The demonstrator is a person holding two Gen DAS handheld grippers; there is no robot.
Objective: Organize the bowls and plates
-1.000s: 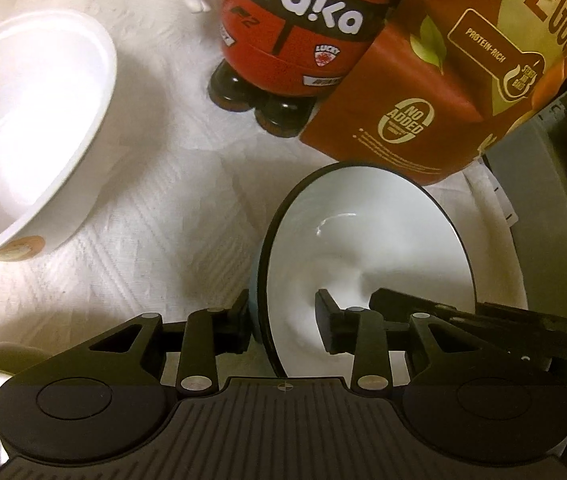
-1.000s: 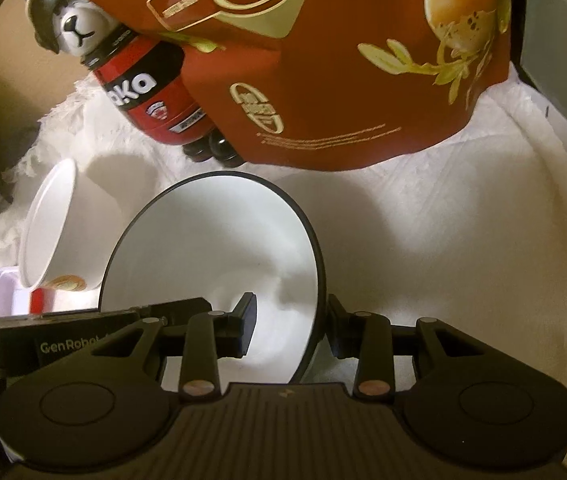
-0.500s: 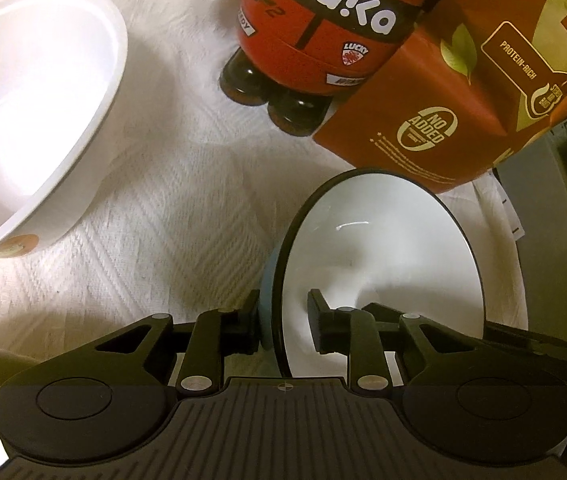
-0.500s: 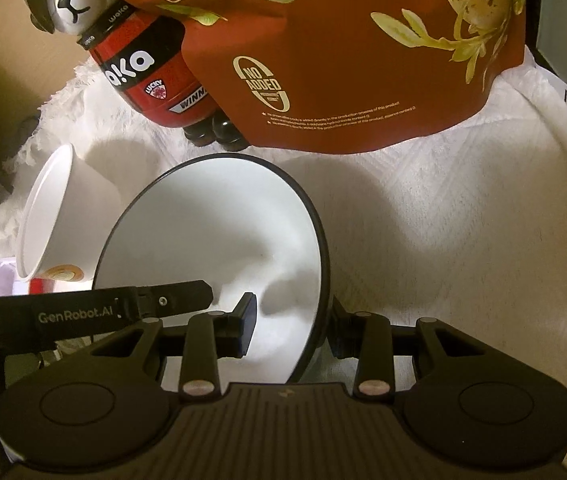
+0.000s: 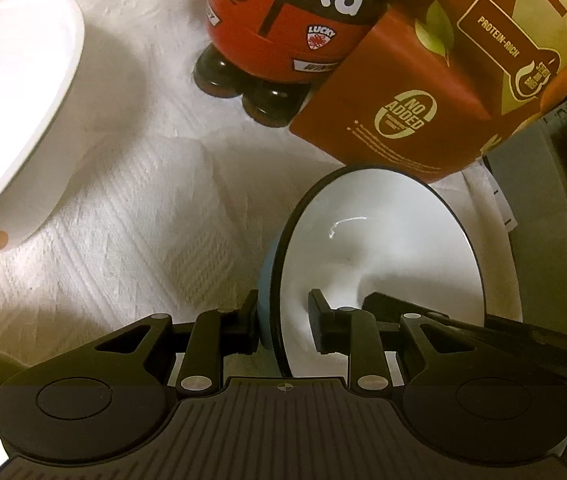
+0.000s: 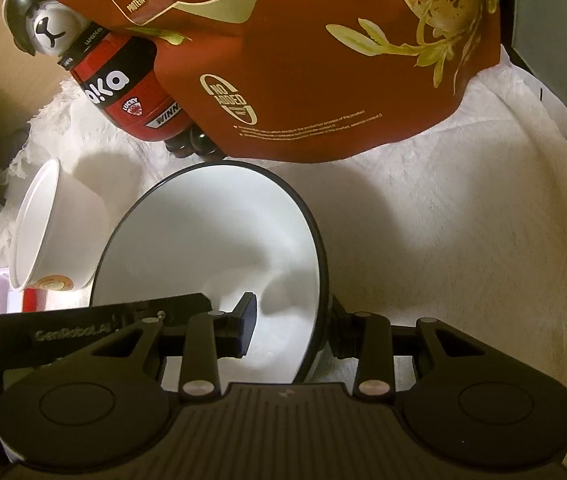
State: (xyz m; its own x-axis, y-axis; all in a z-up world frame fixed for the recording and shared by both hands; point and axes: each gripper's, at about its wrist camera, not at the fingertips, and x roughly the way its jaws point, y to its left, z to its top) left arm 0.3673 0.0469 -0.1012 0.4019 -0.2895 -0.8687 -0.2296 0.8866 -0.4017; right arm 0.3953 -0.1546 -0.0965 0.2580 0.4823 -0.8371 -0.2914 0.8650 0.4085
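A bowl [image 5: 383, 248] with a black rim, white inside and pale blue outside is held between both grippers over the white cloth. My left gripper [image 5: 285, 328] is shut on its left wall, one pad on the blue outside and one inside. My right gripper [image 6: 293, 328] is shut on the opposite rim of the same bowl [image 6: 211, 240]. A larger white bowl [image 5: 15, 112] rests on the cloth to the left, apart from both grippers, and it also shows in the right wrist view [image 6: 51, 232].
A red bear-shaped bottle [image 5: 283, 20] and a brown egg pouch [image 5: 443, 92] stand just behind the held bowl. White textured cloth [image 5: 143, 220] covers the surface. A grey box-like edge [image 5: 543, 220] is at the right, and a small red-and-clear container [image 6: 3, 292] at the left.
The left gripper's jaws have narrowed onto the bowl's wall. The right gripper has kept its hold, and the bowl has shifted only slightly in both views.
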